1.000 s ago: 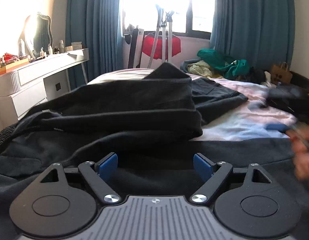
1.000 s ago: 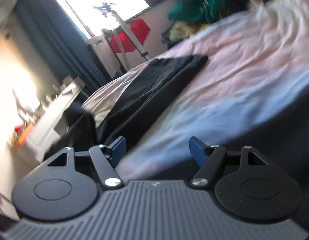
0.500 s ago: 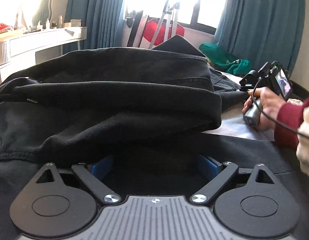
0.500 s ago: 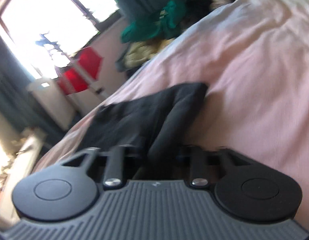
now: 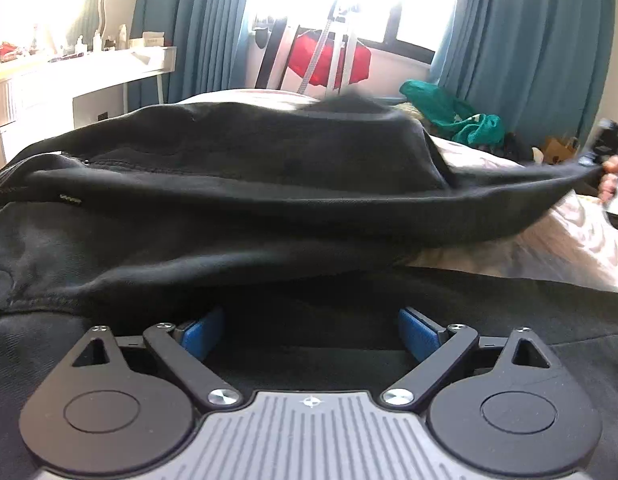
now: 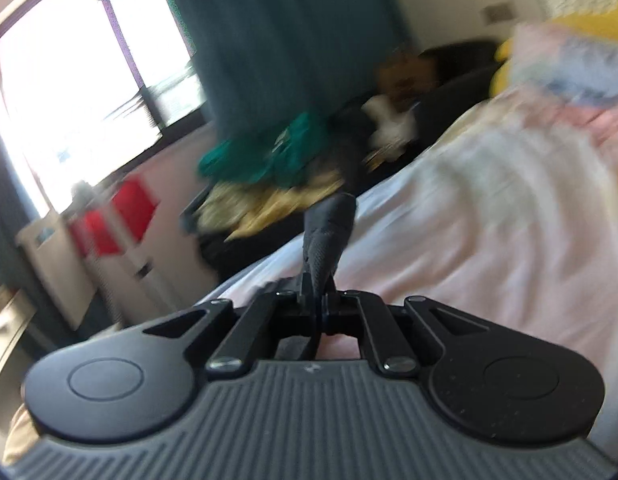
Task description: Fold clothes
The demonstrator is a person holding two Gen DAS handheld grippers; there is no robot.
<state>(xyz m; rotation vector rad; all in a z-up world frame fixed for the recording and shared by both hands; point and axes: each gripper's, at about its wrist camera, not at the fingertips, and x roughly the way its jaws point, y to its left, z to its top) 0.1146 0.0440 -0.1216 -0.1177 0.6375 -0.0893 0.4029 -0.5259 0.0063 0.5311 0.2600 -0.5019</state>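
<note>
A large black garment (image 5: 245, 184) lies bunched on the bed in the left wrist view, one part stretched out to the far right. My left gripper (image 5: 309, 332) is open, its blue pads (image 5: 199, 332) low over the black cloth, holding nothing. My right gripper (image 6: 321, 304) is shut on a corner of the black garment (image 6: 329, 236), which sticks up between the jaws above the pink bedsheet (image 6: 489, 232). The right hand (image 5: 613, 184) shows at the right edge of the left wrist view, at the end of the stretched cloth.
A white dresser (image 5: 81, 84) stands at the left. A red-covered stand (image 5: 329, 60) is by the window with teal curtains (image 5: 521, 40). A green cloth pile (image 5: 453, 116) lies beyond the bed; it also shows in the right wrist view (image 6: 269, 156).
My right gripper has closed on a corner of the black garment and pulled it out to the right, stretching the cloth. My left gripper stays open over the garment.
</note>
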